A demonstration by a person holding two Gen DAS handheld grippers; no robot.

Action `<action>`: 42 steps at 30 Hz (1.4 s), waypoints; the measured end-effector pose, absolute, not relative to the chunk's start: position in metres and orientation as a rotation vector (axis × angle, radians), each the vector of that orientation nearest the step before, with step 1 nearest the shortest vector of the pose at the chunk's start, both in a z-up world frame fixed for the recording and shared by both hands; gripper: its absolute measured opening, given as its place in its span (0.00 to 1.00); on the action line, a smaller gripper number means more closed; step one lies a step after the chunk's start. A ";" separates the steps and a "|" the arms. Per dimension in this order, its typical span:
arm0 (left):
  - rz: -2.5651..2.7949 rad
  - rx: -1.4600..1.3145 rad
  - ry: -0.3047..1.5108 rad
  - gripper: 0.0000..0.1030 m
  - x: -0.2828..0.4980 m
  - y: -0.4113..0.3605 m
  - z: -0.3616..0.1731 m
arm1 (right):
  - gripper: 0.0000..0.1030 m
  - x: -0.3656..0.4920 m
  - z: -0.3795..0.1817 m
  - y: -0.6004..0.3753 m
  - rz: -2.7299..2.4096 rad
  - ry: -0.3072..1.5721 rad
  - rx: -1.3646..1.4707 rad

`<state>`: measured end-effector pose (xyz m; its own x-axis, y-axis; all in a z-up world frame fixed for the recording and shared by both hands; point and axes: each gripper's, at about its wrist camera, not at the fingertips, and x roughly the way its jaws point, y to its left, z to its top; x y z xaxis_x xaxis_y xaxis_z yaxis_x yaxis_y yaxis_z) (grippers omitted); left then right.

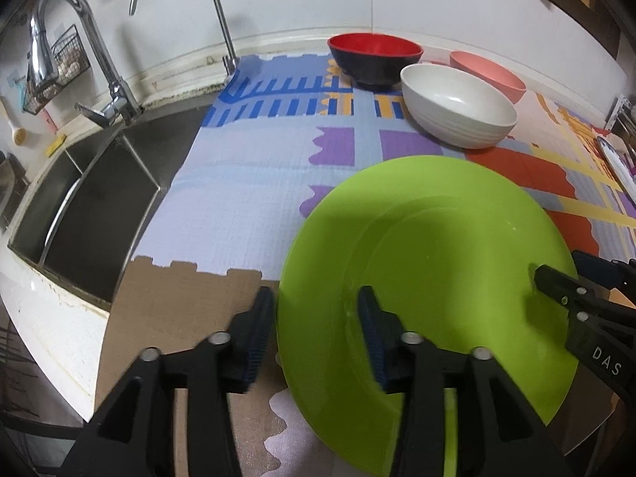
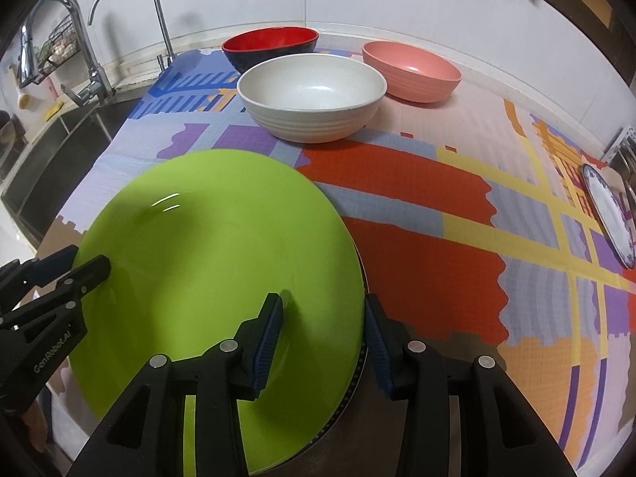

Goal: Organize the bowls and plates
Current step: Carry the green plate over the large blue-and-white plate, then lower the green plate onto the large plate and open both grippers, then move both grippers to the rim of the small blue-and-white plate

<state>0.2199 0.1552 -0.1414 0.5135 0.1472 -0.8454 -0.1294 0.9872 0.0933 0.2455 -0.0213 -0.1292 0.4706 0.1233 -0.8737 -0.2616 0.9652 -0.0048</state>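
Both my grippers straddle opposite rims of green plate (image 2: 214, 262), lower centre: right gripper (image 2: 324, 330) and left gripper (image 1: 314, 330) spread, not yet pinching. Bowls sit upper frame.

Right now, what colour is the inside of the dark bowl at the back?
Red inside the dark bowl, dark navy-black outside; clearest in the right wrist view.

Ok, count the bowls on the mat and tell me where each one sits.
3. The red bowl is farthest back near the tap, the white bowl sits just in front of it, and the pink bowl is to the white one's right.
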 end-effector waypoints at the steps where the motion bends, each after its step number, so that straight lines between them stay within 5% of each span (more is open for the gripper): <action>1: 0.164 0.024 1.012 0.51 0.219 0.154 -0.140 | 0.46 0.246 -0.129 -0.022 0.242 1.061 -0.136; 3: 0.164 0.029 0.997 0.52 0.218 0.153 -0.136 | 0.54 0.246 -0.129 -0.026 0.234 1.061 -0.122; 20: -0.052 0.107 0.783 0.84 0.237 0.097 -0.061 | 0.59 0.229 -0.071 -0.076 0.094 0.905 -0.001; 42: -0.246 0.179 0.675 0.86 0.289 -0.079 -0.024 | 0.65 0.232 -0.020 -0.244 -0.220 0.742 0.051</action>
